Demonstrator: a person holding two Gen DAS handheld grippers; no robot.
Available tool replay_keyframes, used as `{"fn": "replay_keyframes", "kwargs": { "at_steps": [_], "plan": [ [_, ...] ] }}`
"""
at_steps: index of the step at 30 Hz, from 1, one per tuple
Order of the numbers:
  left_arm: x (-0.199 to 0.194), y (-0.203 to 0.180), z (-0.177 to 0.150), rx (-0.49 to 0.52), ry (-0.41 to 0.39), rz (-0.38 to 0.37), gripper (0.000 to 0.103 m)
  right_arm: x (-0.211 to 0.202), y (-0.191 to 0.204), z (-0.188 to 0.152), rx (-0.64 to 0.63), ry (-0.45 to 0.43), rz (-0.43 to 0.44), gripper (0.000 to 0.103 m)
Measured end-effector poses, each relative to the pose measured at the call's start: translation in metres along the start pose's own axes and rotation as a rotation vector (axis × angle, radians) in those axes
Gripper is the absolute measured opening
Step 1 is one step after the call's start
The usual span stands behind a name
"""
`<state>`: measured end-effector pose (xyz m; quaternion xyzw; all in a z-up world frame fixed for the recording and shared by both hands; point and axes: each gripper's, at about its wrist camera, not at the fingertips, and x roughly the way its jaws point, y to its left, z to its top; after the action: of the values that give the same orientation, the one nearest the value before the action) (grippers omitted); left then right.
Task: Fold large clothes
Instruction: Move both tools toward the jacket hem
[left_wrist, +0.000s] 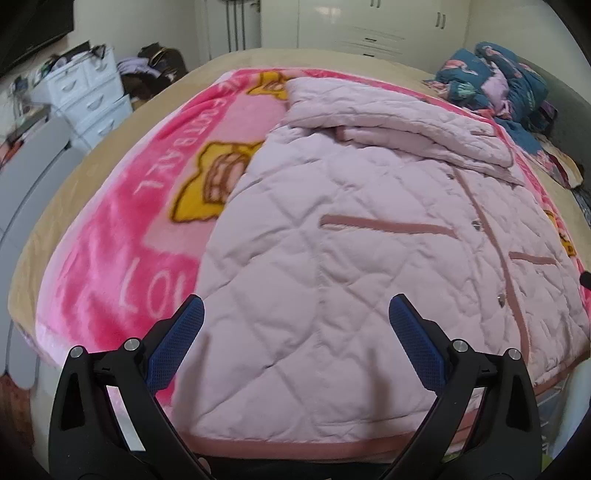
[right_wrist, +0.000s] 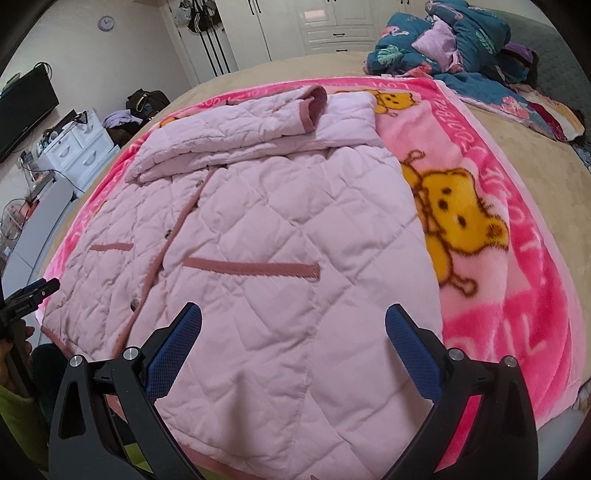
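Two grippers hover over the near hem of a pale pink quilted jacket (left_wrist: 332, 258), each with its blue-padded fingers spread wide and nothing between them. The left gripper (left_wrist: 295, 314) sits above the jacket's left front panel; the right gripper (right_wrist: 293, 317) sits above the right panel, below a dusty-rose pocket trim (right_wrist: 255, 268). The jacket lies front-up on a bright pink bear-print fleece blanket (right_wrist: 517, 295) spread across a beige bed (right_wrist: 535, 155). Both sleeves are folded across the chest at the far end, one cuff (right_wrist: 314, 105) turned up on top. The snap placket (left_wrist: 491, 254) runs down the middle. A heap of teal floral bedding (right_wrist: 454, 48) rests at the bed's far corner, well apart from the jacket.
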<state>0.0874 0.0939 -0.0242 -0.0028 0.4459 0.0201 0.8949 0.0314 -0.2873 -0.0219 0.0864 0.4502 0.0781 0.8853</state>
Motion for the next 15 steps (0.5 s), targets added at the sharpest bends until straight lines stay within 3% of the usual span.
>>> {"fn": "replay_keyframes", "kwargs": {
  "at_steps": [8, 15],
  "plan": [
    [0.004, 0.036, -0.011, -0.064, 0.052, 0.025, 0.094, -0.003, -0.013, -0.009, 0.026, 0.005, -0.011, 0.099],
    [0.015, 0.050, -0.019, -0.087, 0.137, -0.044, 0.094, -0.002, -0.018, -0.015, 0.035, 0.020, -0.005, 0.099]
  ]
}}
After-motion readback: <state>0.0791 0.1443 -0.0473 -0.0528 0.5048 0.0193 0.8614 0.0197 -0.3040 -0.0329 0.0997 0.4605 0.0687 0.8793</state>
